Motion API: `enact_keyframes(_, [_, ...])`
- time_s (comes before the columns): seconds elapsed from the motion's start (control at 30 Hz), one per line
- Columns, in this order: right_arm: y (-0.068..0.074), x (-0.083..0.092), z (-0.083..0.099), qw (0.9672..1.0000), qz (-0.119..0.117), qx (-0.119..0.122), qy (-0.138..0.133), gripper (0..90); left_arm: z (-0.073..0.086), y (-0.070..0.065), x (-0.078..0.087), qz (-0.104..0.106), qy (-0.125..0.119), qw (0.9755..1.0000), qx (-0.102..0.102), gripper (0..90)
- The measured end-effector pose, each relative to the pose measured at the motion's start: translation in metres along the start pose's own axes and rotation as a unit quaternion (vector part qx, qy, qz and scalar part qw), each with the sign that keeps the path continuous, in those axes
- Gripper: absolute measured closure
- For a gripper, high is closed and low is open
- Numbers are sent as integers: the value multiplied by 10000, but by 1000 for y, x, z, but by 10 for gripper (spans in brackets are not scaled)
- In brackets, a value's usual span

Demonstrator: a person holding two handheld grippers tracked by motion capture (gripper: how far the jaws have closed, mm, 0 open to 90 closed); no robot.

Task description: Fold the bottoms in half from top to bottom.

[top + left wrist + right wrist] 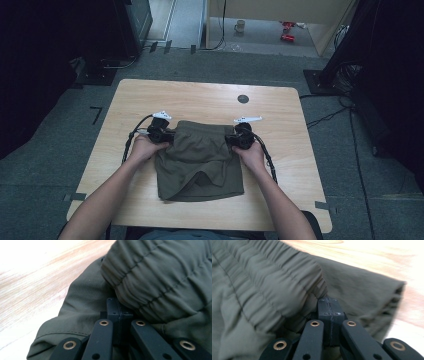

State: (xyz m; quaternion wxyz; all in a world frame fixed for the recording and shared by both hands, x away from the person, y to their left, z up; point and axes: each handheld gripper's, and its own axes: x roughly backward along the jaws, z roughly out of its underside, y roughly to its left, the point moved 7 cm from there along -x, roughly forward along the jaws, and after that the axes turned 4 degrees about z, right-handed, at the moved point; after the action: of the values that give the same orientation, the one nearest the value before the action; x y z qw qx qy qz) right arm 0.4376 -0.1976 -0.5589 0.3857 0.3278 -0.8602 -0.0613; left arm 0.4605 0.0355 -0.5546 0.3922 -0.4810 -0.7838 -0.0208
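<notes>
A pair of olive-green shorts (200, 160) lies flat on the wooden table (150, 100), with its elastic waistband on the far side. My left gripper (167, 135) is at the waistband's left end and my right gripper (231, 139) is at its right end. In the left gripper view the jaws (117, 306) are closed together, with the gathered waistband (162, 277) lying over their tip. In the right gripper view the gripper (328, 300) is shut, and the waistband corner (262, 290) puckers right at its tip. A hand holds each gripper from the near side.
A small dark round disc (243, 99) sits on the table beyond the shorts. Bare wood surrounds the shorts on every side. On the floor past the table are a mug (240, 26) and red items (287, 30). Dark stands flank the table.
</notes>
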Motion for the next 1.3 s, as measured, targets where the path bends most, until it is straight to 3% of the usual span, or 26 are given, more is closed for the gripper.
enact_keyframes(0.03, [3, 3, -2, 10000, -54, 39, -62, 900, -4, -4, 7, 198, -233, 9995, -27, 900])
enact_keyframes(0.1, [10, 12, -6, 9996, -146, 157, -164, 900, -6, -7, 11, 252, -289, 9992, -147, 900])
enact_keyframes(0.13, [10, 12, -6, 9996, -146, 157, -164, 900, -7, -11, 15, 247, -310, 9987, -331, 900])
enact_keyframes(0.17, [18, 21, -6, 9990, -148, 368, -195, 900, -8, -22, 23, 366, -330, 9969, -613, 900])
enact_keyframes(0.2, [18, 21, -6, 9990, -148, 368, -195, 900, -8, -22, 23, 366, -330, 9969, -613, 892])
enact_keyframes(0.27, [25, 29, -4, 9979, -88, 617, -160, 886, -7, -32, 31, 455, -346, 9950, -818, 884])
enact_keyframes(0.43, [39, 52, 3, 9951, 38, 972, -153, 830, 0, -56, 48, 556, -244, 9894, -1322, 848])
enact_keyframes(0.53, [41, 60, 3, 9941, 114, 1060, -204, 824, 5, -63, 49, 612, -202, 9886, -1363, 845])
enact_keyframes(0.67, [39, 74, 4, 9948, 87, 959, -329, 800, 14, -74, 50, 633, -113, 9883, -1386, 827])
enact_keyframes(0.73, [35, 77, 8, 9940, 222, 1025, -296, 792, 18, -77, 51, 611, -69, 9884, -1391, 816])
enact_keyframes(0.87, [31, 75, 17, 9950, 249, 946, -190, 775, 29, -83, 52, 638, 2, 9897, -1283, 815])
enact_keyframes(0.97, [31, 72, 26, 9949, 277, 971, -82, 763, 32, -89, 55, 644, 7, 9894, -1304, 807])
enact_keyframes(1.3, [48, 66, 32, 9932, 84, 1158, -28, 696, 48, -109, 55, 792, 142, 9881, -1308, 763])
